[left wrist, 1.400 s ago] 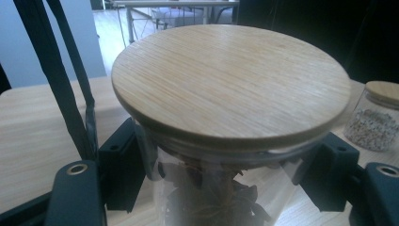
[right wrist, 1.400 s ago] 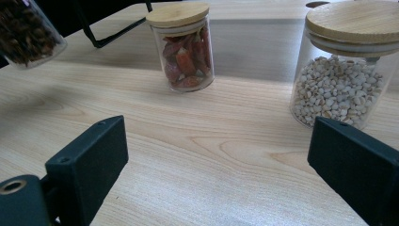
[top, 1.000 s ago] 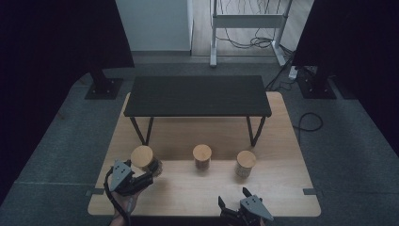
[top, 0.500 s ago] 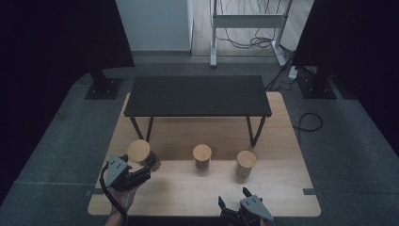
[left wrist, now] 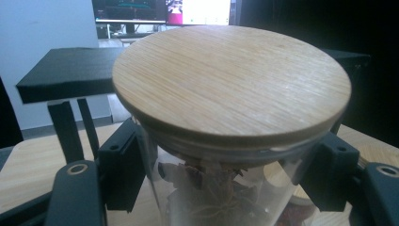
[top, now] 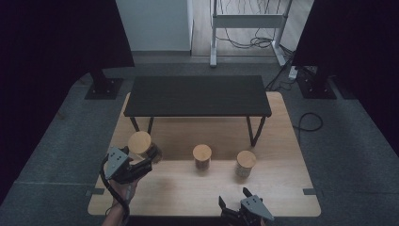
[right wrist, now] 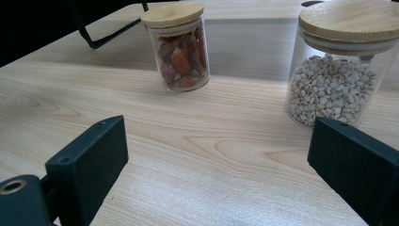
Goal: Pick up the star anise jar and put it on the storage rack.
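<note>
My left gripper [top: 146, 160] is shut on a glass jar [top: 141, 146] with a round wooden lid, lifted off the wooden board at the left. In the left gripper view the jar [left wrist: 230, 117] holds brown spice pieces, and both black pads press its glass wall just under the lid. My right gripper [top: 233, 203] rests low at the board's front edge, jaws wide open with nothing between them [right wrist: 216, 179]. Ahead of it stand a jar of red dried pieces [right wrist: 178, 47] and a jar of white grains [right wrist: 341, 66], both lidded.
A low black table [top: 197, 96] stands across the back of the wooden board [top: 188, 188]. The red jar [top: 202, 157] and the white-grain jar [top: 245, 163] sit mid-board in front of it. Grey carpet surrounds the board; black stands and cables lie farther back.
My left gripper has lifted the jar a little and drifted slightly left. The right gripper has kept still.
</note>
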A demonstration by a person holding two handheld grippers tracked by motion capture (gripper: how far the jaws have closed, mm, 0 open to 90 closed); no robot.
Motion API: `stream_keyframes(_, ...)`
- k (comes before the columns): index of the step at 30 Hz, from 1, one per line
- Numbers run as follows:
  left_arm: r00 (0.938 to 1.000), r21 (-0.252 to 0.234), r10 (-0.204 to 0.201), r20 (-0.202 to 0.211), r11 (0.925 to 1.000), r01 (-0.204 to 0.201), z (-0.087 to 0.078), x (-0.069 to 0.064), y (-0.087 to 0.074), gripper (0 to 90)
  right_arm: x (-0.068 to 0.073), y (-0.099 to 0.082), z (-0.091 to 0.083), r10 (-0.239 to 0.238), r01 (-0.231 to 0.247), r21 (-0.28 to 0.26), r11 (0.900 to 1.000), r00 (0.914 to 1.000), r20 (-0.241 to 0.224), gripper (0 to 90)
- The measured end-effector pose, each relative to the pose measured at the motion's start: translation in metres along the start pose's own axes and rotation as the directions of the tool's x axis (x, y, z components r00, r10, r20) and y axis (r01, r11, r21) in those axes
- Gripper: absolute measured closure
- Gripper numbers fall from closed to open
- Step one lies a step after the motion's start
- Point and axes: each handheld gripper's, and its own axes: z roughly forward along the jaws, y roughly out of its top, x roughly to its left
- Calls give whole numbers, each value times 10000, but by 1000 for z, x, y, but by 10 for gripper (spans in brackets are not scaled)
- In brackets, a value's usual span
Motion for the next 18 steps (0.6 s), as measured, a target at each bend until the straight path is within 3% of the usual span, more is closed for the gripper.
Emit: stream_keyframes(18, 9998, -381, 154, 114, 9992, -149, 21, 2, 24, 267, -5, 0, -1, 243, -243, -30, 9997, 9997, -68, 49)
